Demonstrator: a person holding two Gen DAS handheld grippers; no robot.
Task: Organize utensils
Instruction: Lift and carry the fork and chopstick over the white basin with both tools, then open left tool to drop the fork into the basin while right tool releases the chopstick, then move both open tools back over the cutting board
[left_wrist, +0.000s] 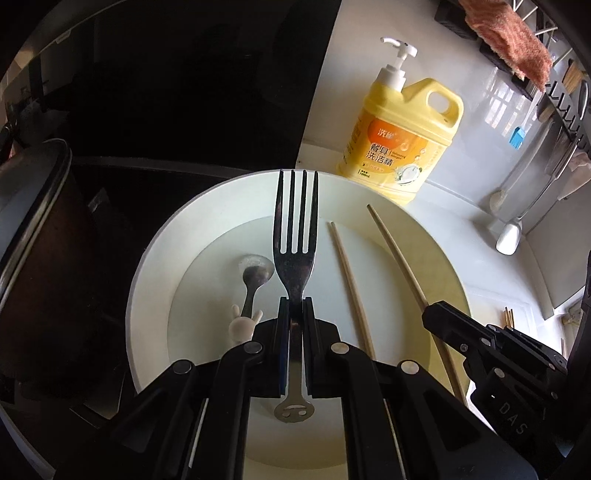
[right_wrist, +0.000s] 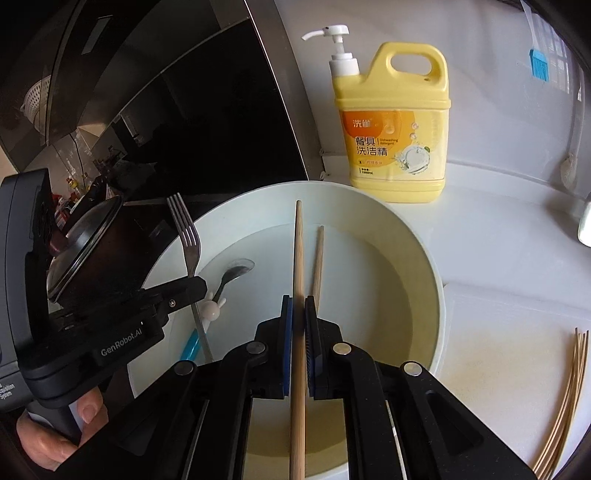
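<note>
- Left gripper (left_wrist: 295, 301) jaws were clamped together on the handle of a metal fork (left_wrist: 295, 236); tines pointed away from the camera, handle end with a cut-out face stuck out behind the pads.
- Right gripper (right_wrist: 298, 299) jaws were clamped on one wooden chopstick (right_wrist: 297, 277), held lengthwise, tip pointing away, shaft running back between the fingers.
- Both held utensils hung over a white round basin (left_wrist: 155, 240) on the tabletop.
- A hand (right_wrist: 55, 432) gripped the left gripper's handle, seen at the lower left of the right wrist view.
- Second chopstick (right_wrist: 317, 258) lay loose in the basin, just beside the held one on its right in the right wrist view.
- Small spoon (left_wrist: 255, 277) with a white bunny-shaped handle end lay on the basin floor, left of the fork.
- Blue item (right_wrist: 190, 349) sat at the basin's near-left side, partly hidden, could not tell what.
- Thin wooden sticks (right_wrist: 569, 398) lay in a bundle on the white tabletop (right_wrist: 498, 240) to the right, well apart from the basin.
- Yellow detergent bottle (right_wrist: 397, 136) with white pump stood upright just behind the basin.
- Dark pot with lid (right_wrist: 85, 251) sat left of the basin.
- Blue brush (right_wrist: 539, 64) hung on the wall at far right.
</note>
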